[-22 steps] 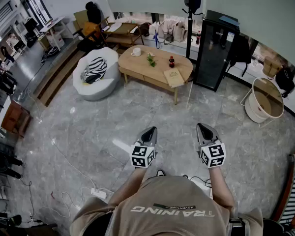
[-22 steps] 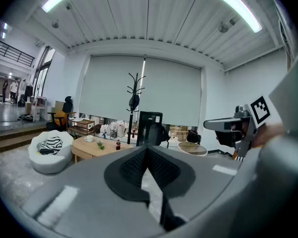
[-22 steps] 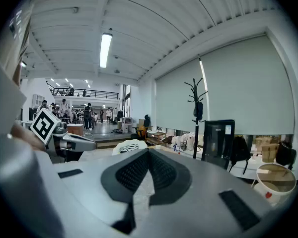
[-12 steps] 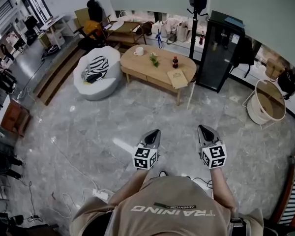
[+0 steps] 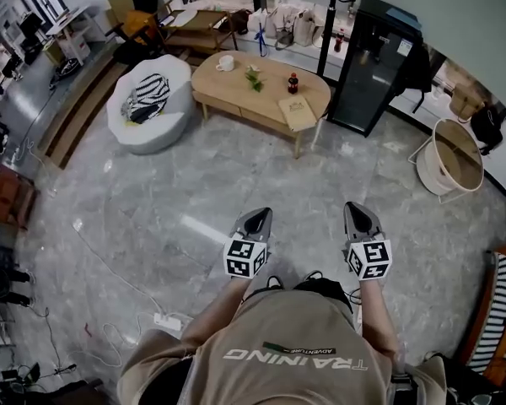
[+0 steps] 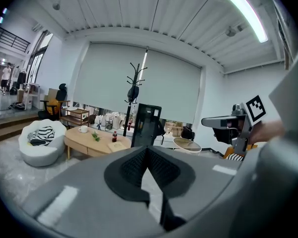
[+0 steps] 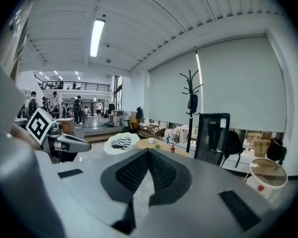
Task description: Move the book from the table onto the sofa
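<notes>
Approach step: left gripper (image 5: 255, 220) and right gripper (image 5: 358, 215) are closed tight, empty (both well apart from anything). The tan book (image 5: 297, 112) lies at the oval coffee table's (image 5: 236, 91) right end. Next likely needs walking closer and opening the jaws; the white sofa (image 5: 164, 129) stands beside the table's left end.

The grey marble floor (image 5: 194, 201) lies open from the person up to the oval light-wooden surface (image 5: 232, 87), and nothing blocks the surface's near edge. At its right end lies the flat tan book (image 5: 297, 113), with a dark red-capped bottle (image 5: 293, 83) just behind it. A small green plant (image 5: 253, 77) and a white mug (image 5: 225, 62) stand further left. A tall black cabinet (image 5: 375, 66) crowds that right end. The round white sofa (image 5: 156, 133), just left of the surface, has a striped cloth (image 5: 143, 98) on its seat. A white power strip with cables (image 5: 165, 321) lies on the floor, lower left.
</notes>
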### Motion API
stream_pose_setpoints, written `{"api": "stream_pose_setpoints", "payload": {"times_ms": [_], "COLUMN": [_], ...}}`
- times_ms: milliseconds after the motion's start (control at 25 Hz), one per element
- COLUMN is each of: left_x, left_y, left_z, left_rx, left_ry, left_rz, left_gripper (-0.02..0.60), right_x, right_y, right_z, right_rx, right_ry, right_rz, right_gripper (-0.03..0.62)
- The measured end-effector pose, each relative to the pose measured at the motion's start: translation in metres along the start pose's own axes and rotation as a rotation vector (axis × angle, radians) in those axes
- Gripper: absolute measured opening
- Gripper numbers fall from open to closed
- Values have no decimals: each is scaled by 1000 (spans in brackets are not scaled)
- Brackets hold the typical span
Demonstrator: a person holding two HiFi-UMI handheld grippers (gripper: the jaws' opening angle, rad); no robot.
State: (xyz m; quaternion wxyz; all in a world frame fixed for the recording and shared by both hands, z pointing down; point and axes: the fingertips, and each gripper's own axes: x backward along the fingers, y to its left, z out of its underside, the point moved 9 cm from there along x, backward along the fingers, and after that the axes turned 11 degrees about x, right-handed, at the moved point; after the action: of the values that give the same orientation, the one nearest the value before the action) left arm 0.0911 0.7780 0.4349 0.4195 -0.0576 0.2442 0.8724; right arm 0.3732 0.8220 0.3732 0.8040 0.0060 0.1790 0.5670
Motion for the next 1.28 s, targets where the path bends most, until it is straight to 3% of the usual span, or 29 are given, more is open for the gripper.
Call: {"api": "stream_pose_setpoints", "payload": {"times_ms": [400, 920, 1280], "left_x": [-65, -204, -254], "left_y": [3, -32, -48], "left_z": [-26, -73, -78], "left_rx": [17, 40, 81], "left_ry": [9, -18, -11], "left_rz": [-44, -130, -163], "left_gripper": [6, 6, 6], "right_x": [-51, -134, -162], "right_y": [-76, -216, -256], "right_z": [18, 47, 68], "right_rx": [1, -3, -45], "right_ry": [2, -12, 15], "right_rz": [-9, -141, -212], "right_gripper": [5, 5, 5]}}
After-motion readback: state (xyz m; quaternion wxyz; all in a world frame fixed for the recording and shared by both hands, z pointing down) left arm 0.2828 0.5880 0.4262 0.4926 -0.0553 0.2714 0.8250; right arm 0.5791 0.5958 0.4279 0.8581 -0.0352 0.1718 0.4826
